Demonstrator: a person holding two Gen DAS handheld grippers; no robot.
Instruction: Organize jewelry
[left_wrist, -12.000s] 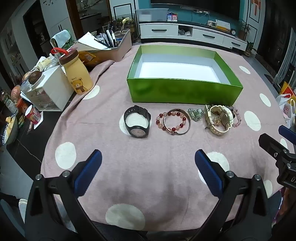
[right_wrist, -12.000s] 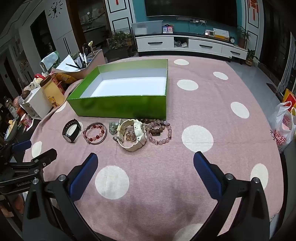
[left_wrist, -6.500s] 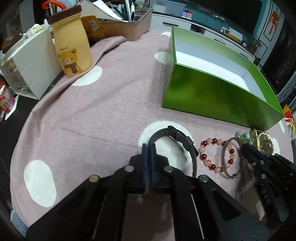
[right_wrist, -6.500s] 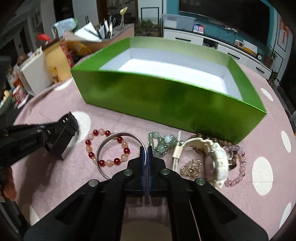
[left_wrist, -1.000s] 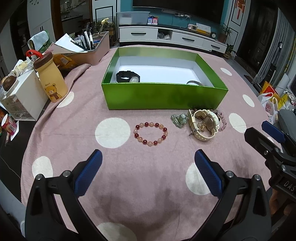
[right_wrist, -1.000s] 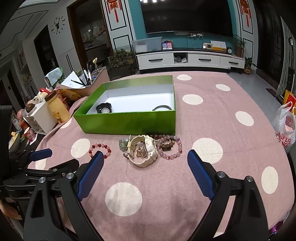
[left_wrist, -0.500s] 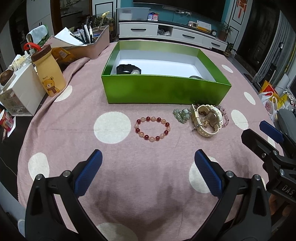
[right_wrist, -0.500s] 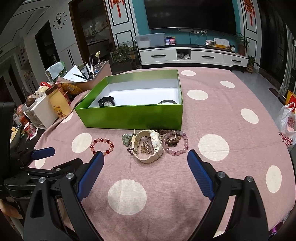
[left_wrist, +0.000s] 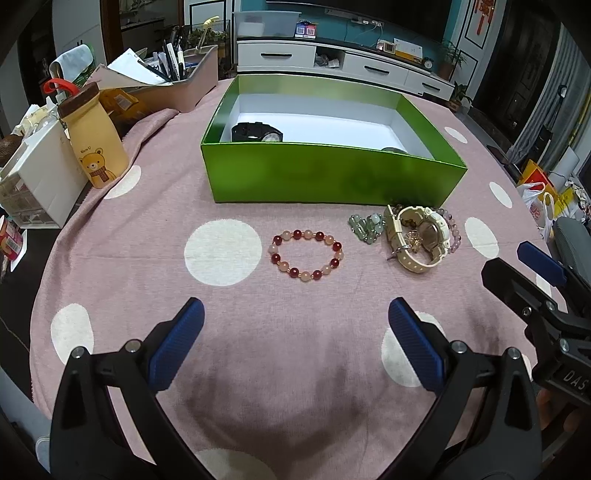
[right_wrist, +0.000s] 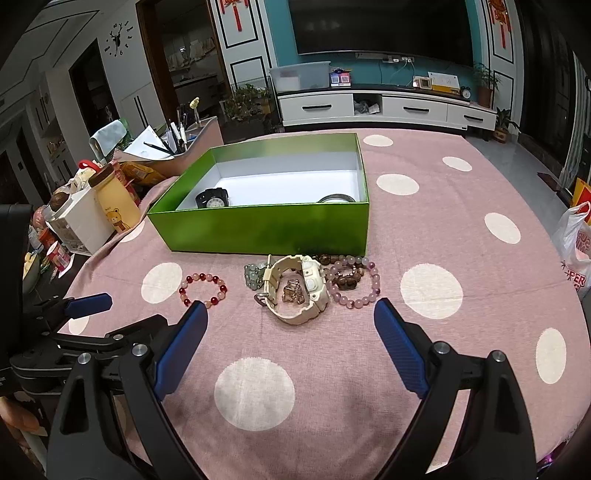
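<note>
I hold both grippers low over the pink dotted tablecloth (left_wrist: 295, 369), jaws wide apart and carrying nothing: the left gripper (left_wrist: 295, 332) faces the red and pink bead bracelet (left_wrist: 306, 255), which lies flat straight ahead of it, between its blue pads and the green box (left_wrist: 332, 173). The right gripper (right_wrist: 291, 332) looks instead at the cream watch (right_wrist: 299, 290), with the green stone piece (right_wrist: 253, 275) just to its left and the lilac bead bracelet (right_wrist: 354, 282) touching its right side, a brown bead strand tangled inside that loop. In the box already sit a black watch (right_wrist: 212, 199) at the left end and a metal bangle (right_wrist: 336, 198) by the near right wall. The bracelet's loop is slightly wider across than deep, so I judge the left gripper the nearer and better placed for it, going forward and down to pinch the near arc of beads. The cluster falls to my right, and its pieces touch, so one may drag another.
</note>
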